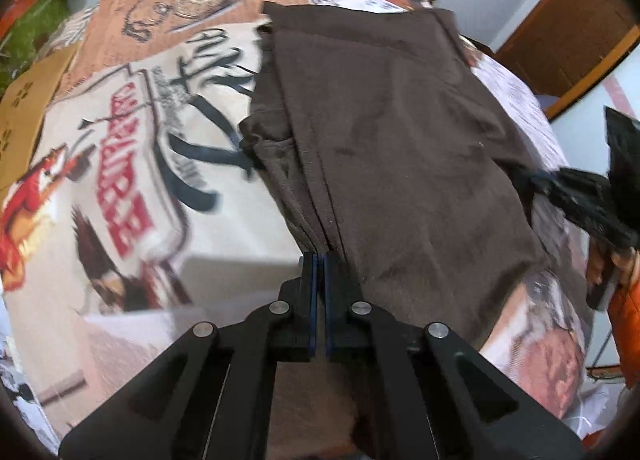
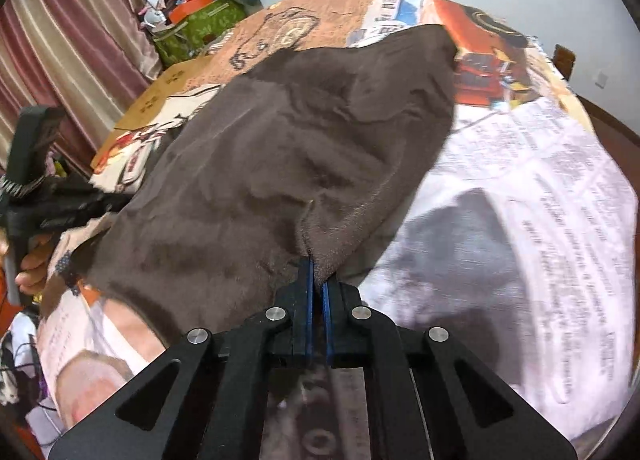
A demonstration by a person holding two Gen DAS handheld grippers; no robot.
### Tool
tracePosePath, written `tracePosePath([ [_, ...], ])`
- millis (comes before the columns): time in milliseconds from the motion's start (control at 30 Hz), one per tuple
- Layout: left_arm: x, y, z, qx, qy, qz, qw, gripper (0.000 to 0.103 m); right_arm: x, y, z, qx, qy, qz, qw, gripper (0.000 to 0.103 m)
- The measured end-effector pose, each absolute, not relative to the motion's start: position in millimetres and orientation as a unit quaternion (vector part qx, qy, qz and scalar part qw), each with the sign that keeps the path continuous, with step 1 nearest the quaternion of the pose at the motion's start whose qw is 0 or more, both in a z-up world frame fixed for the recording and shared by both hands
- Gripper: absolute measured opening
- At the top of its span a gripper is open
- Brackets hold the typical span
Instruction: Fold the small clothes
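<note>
Currently the brown garment (image 1: pixel 392 140) lies partly folded on the printed table cover (image 1: pixel 132 164), near edge lifted. Left gripper (image 1: pixel 320 260) is pinched on several stacked layers at that near edge; right gripper (image 2: pixel 317 278) is clamped on a bunched corner (both jaws nearly closed, cloth between). Cardboard box (image 1: pixel 24 116) sits left of the garment.

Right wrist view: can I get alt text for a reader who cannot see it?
The right gripper is shut on the near edge of a brown garment that spreads away over a surface covered in printed newspaper sheets. At the left edge, the left gripper meets the garment's other side. Striped curtains hang behind.
</note>
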State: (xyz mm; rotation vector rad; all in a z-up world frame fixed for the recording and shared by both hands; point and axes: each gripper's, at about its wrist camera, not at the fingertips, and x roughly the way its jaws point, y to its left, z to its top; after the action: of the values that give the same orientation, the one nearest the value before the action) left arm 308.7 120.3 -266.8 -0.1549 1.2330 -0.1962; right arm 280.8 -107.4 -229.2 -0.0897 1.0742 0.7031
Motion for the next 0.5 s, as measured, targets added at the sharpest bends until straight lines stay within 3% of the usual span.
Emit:
tracePosePath([
  [333, 291, 113, -256, -0.025, 0.566, -0.041, 0.823, 0.003, 271, -130, -223, -0.051, 0.509, 0.306, 0.803, 0.007],
  [400, 286, 114, -251, -0.022, 0.561, -0.032, 0.827, 0.003, 265, -132, -218, -0.054, 0.504, 0.307, 0.806, 0.012],
  [500, 281, 116, -244, -0.04, 0.555, -0.039, 0.83, 0.008, 254, -134, -211, -0.055, 0.488, 0.308, 0.815, 0.029],
])
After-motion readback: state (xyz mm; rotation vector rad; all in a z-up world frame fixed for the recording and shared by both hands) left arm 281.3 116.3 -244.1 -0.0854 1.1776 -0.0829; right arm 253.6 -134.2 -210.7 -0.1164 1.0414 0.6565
